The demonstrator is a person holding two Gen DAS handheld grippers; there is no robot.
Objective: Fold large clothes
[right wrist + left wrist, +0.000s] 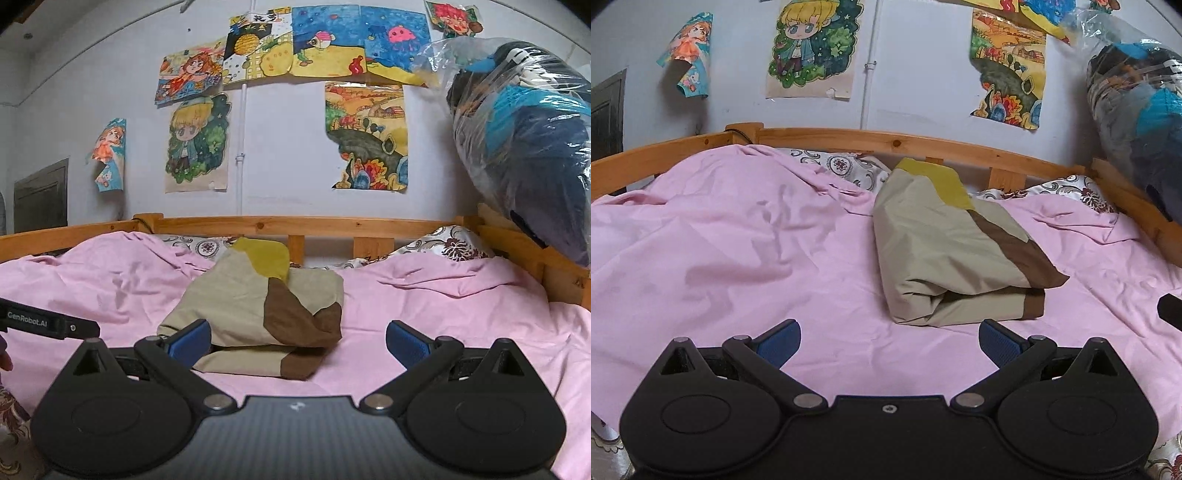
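A folded garment (945,251), beige with brown and olive-yellow patches, lies on the pink sheet (738,258) of the bed. My left gripper (889,341) is open and empty, just short of the garment's near edge and to its left. In the right wrist view the same garment (255,310) lies in a compact bundle. My right gripper (298,341) is open and empty, with its left finger in front of the garment's near left corner. The other gripper's black body (48,325) shows at the left edge.
A wooden bed rail (886,142) runs along the far side and the right. Floral pillows (846,166) lie against it. A large clear plastic bag of dark clothes (524,147) hangs at the right. Drawings are taped on the wall (288,147).
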